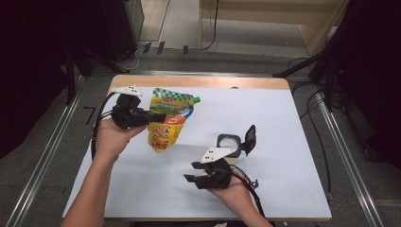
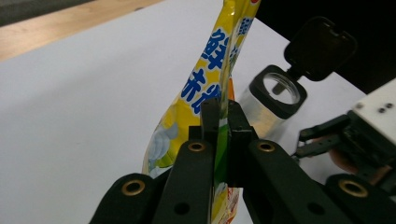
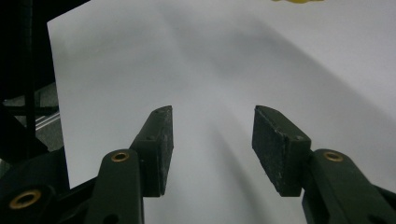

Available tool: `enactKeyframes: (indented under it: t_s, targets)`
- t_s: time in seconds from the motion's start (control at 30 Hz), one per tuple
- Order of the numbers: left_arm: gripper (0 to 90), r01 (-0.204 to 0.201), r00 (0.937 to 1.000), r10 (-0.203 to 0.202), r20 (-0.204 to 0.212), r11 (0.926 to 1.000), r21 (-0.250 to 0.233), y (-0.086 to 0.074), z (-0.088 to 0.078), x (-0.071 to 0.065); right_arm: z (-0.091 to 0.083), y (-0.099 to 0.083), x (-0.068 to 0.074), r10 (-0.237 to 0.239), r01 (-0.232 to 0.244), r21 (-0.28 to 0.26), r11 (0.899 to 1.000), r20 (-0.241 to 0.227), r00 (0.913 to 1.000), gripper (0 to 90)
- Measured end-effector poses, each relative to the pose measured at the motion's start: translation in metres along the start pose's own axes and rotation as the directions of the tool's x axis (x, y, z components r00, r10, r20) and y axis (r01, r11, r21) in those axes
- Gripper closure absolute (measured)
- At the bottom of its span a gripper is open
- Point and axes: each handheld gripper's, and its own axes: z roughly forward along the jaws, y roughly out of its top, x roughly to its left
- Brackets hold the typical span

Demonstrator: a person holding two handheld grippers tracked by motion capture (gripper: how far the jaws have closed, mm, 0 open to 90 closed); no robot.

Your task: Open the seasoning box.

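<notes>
The left tongs (image 2: pixel 219 116) pinch the edge of a yellow pouch (image 2: pixel 205 79) with blue lettering, which stands upright above the white bench (image 2: pixel 93 93). At two o'clock from the grip, a clear jar (image 2: pixel 273 100) stands with its black flip lid (image 2: pixel 320 46) raised. The right tongs (image 2: pixel 310 140) sit at four o'clock, near the jar.

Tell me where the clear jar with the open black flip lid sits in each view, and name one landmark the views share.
High view: the jar stands right of centre on the white table cover, beyond the right gripper.
Left gripper view: jar at upper right, behind the yellow pouch.
Right gripper view: not in it.
Shared landmark: the white table cover.
</notes>
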Motion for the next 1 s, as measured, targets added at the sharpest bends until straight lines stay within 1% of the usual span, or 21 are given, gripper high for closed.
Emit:
enactKeyframes:
  t_s: [0.03, 0.1, 0.17, 0.27, 0.33, 0.43, 0.5, 0.53, 0.57, 0.6, 0.63, 0.67, 0.77, 0.8, 0.83, 0.87, 0.9, 0.97, 1.0]
  targets:
    - [90.0, 0.000, 1.0000, 0.000, 0.000, 1.0000, 0.000, 0.000, 0.000, 0.000, 0.000, 0.000, 0.000, 0.000, 0.000, 0.000, 1.000, 0.000, 1.0000, 49.6]
    - [90.0, 0.007, 0.9998, -0.007, 0.018, 1.0000, 0.005, 0.002, -0.003, -0.005, 0.001, 0.001, 0.000, -0.008, 0.008, -0.005, 1.000, 0.001, 1.0000, 49.1]
    - [90.0, -0.002, 0.9994, 0.002, 0.034, 1.0000, 0.008, 0.003, -0.006, -0.011, 0.003, 0.001, 0.000, -0.014, 0.014, -0.010, 1.000, 0.006, 0.9999, 49.1]
    - [90.0, -0.010, 0.9984, 0.009, 0.056, 0.9999, 0.014, 0.007, -0.009, -0.023, 0.005, 0.002, 0.000, -0.023, 0.023, -0.020, 1.000, 0.017, 0.9996, 49.1]
    - [90.0, -0.023, 0.9969, 0.021, 0.075, 0.9996, 0.017, 0.008, -0.011, -0.031, 0.006, 0.003, 0.000, -0.023, 0.023, -0.027, 0.999, 0.019, 0.9996, 49.1]
    - [90.0, -0.032, 0.9943, 0.029, 0.103, 0.9991, 0.027, 0.011, -0.010, -0.043, 0.009, 0.003, 0.000, -0.017, 0.018, -0.034, 0.999, 0.030, 0.9994, 49.4]
    - [90.0, -0.043, 0.9924, 0.038, 0.117, 0.9983, 0.039, 0.012, -0.008, -0.050, 0.010, 0.004, 0.001, -0.022, 0.025, -0.055, 0.998, 0.060, 0.9980, 50.8]
    - [90.0, -0.047, 0.9912, 0.041, 0.126, 0.9978, 0.046, 0.012, -0.007, -0.053, 0.010, 0.004, 0.001, -0.022, 0.025, -0.055, 0.998, 0.060, 0.9980, 50.8]
    - [90.0, -0.043, 0.9899, 0.036, 0.137, 0.9980, 0.046, 0.012, -0.006, -0.056, 0.010, 0.004, 0.001, -0.018, 0.023, -0.067, 0.997, 0.069, 0.9975, 52.0]
    - [90.0, -0.045, 0.9887, 0.037, 0.145, 0.9976, 0.052, 0.012, -0.006, -0.059, 0.011, 0.004, 0.002, -0.013, 0.021, -0.084, 0.996, 0.090, 0.9959, 54.0]
    - [90.0, -0.044, 0.9856, 0.034, 0.166, 0.9975, 0.056, 0.013, -0.004, -0.064, 0.011, 0.004, 0.002, -0.007, 0.016, -0.091, 0.996, 0.097, 0.9952, 54.7]
    - [90.0, -0.044, 0.9856, 0.034, 0.166, 0.9975, 0.056, 0.013, -0.004, -0.064, 0.011, 0.004, 0.002, -0.007, 0.016, -0.091, 0.996, 0.097, 0.9952, 54.7]
    - [90.0, -0.033, 0.9808, 0.021, 0.194, 0.9977, 0.060, 0.013, 0.000, -0.069, 0.012, 0.003, 0.003, -0.010, 0.025, -0.122, 0.992, 0.123, 0.9924, 56.1]
    - [90.0, -0.022, 0.9797, 0.009, 0.200, 0.9979, 0.061, 0.013, 0.001, -0.069, 0.011, 0.002, 0.004, -0.007, 0.025, -0.133, 0.991, 0.131, 0.9914, 56.6]
    - [90.0, -0.014, 0.9770, -0.001, 0.213, 0.9975, 0.070, 0.012, 0.003, -0.070, 0.011, 0.002, 0.005, -0.009, 0.029, -0.143, 0.989, 0.137, 0.9905, 56.8]
    - [90.0, -0.002, 0.9745, -0.015, 0.224, 0.9972, 0.075, 0.012, 0.005, -0.070, 0.011, 0.000, 0.006, -0.019, 0.044, -0.166, 0.985, 0.152, 0.9882, 56.9]
    - [90.0, 0.003, 0.9725, -0.020, 0.232, 0.9971, 0.076, 0.012, 0.006, -0.069, 0.011, 0.000, 0.006, -0.019, 0.044, -0.166, 0.985, 0.152, 0.9882, 56.9]
    - [90.0, 0.024, 0.9693, -0.042, 0.242, 0.9968, 0.076, 0.011, 0.009, -0.069, 0.012, 0.000, 0.008, -0.038, 0.067, -0.168, 0.983, 0.170, 0.9846, 57.3]
    - [90.0, 0.037, 0.9649, -0.056, 0.257, 0.9963, 0.078, 0.010, 0.009, -0.067, 0.013, -0.001, 0.009, -0.033, 0.063, -0.173, 0.983, 0.168, 0.9852, 58.8]
